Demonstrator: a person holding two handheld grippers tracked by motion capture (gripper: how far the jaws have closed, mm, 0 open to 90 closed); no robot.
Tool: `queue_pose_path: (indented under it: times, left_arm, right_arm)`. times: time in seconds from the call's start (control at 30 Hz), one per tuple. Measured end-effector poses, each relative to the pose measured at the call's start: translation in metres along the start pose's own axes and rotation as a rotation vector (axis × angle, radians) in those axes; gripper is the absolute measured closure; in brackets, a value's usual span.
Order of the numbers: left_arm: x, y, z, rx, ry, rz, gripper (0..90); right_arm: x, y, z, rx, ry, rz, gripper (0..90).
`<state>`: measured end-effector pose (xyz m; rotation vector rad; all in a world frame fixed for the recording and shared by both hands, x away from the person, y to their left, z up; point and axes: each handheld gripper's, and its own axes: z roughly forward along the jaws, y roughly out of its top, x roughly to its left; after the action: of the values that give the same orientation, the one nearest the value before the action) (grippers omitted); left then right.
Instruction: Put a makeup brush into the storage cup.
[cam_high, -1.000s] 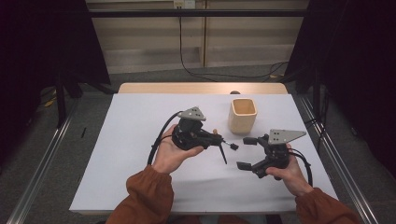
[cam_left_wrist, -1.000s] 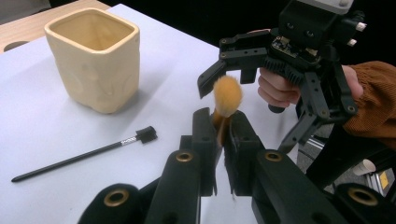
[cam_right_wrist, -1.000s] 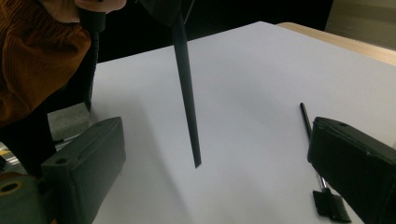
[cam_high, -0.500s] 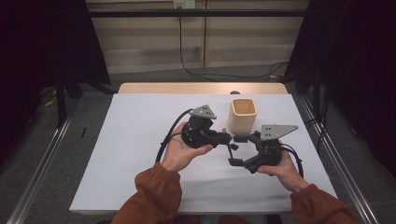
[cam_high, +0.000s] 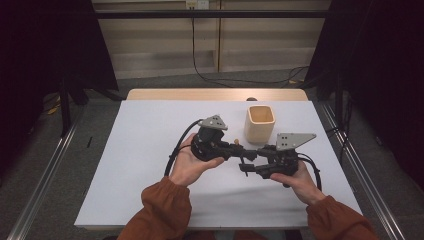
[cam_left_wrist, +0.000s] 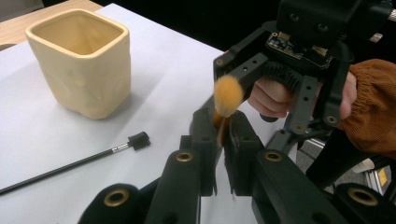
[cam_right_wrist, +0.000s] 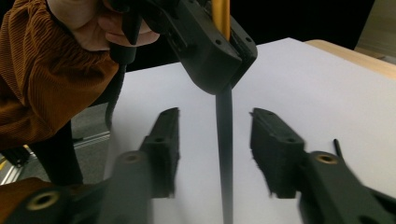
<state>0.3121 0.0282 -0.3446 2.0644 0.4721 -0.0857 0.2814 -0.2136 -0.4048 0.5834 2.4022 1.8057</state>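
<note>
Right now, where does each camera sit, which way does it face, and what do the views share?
High view: above the person's side, facing forward and down on the table; forearms, both hands, left tongs and right tongs.
Left gripper view: rides the left tongs, shut on the brush; faces the cup, a second brush and the right hand.
Right gripper view: rides the open right tongs, either side of the brush handle; faces the left hand.
Shared: both gripper views show the held brush; high and left show the cup.

Right tongs (cam_high: 250, 169) moved in, jaws now either side of brush (cam_left_wrist: 226, 99) handle; left tongs (cam_high: 245, 152) closer.
</note>
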Motion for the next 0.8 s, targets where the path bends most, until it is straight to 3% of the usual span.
queue_pose_path:
  times: [0.3, 0.53, 0.8]
  left_arm:
    - [-0.0045, -0.0009, 0.0039, 0.004, -0.006, 0.010, 84.0]
    - [-0.0055, -0.0013, 0.0056, 0.006, -0.015, 0.013, 83.9]
    - [-0.0045, -0.0021, 0.0063, -0.009, -0.025, 0.013, 83.9]
  right_arm:
    - [0.0004, -0.0014, 0.0028, 0.005, 0.025, 0.007, 69.3]
    - [0.0003, -0.0006, 0.0000, 0.006, 0.013, 0.003, 77.6]
    - [-0.0008, -0.0017, 0.0001, 0.001, 0.013, 0.008, 83.0]
